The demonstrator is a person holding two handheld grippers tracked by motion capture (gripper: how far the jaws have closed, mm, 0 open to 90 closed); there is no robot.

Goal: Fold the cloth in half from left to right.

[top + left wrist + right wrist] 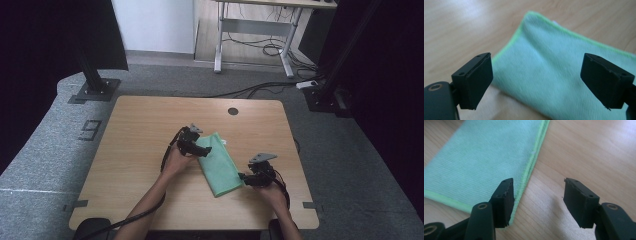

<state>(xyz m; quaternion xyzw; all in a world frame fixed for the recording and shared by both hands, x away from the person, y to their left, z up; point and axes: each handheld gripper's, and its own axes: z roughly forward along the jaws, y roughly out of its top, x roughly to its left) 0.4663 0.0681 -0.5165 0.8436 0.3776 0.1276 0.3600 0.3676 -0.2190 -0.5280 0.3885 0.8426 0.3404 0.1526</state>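
A folded green cloth (218, 163) lay flat near the middle of the wooden bench (140, 130), running at a slant from its far end towards the near right edge. The left claw (196, 141) sat at the cloth's far left corner, held in the person's left hand (175, 160). In the left gripper view its 2 jaws stood wide apart above the cloth (554, 65), with the fabric spread across the gap between them and neither pad pressing on it.

The right claw (243, 178) sat at the cloth's near right corner, carried by the right hand (272, 190). In the right gripper view its jaws were also apart, about half spread. The left jaw hung over the cloth's (486, 157) bright green hem, and whether it touched the fabric could not be told. The right jaw hung over bare wood (586, 150) just beside the hem. Nothing was clamped in either claw, and the cloth rested free on the bench
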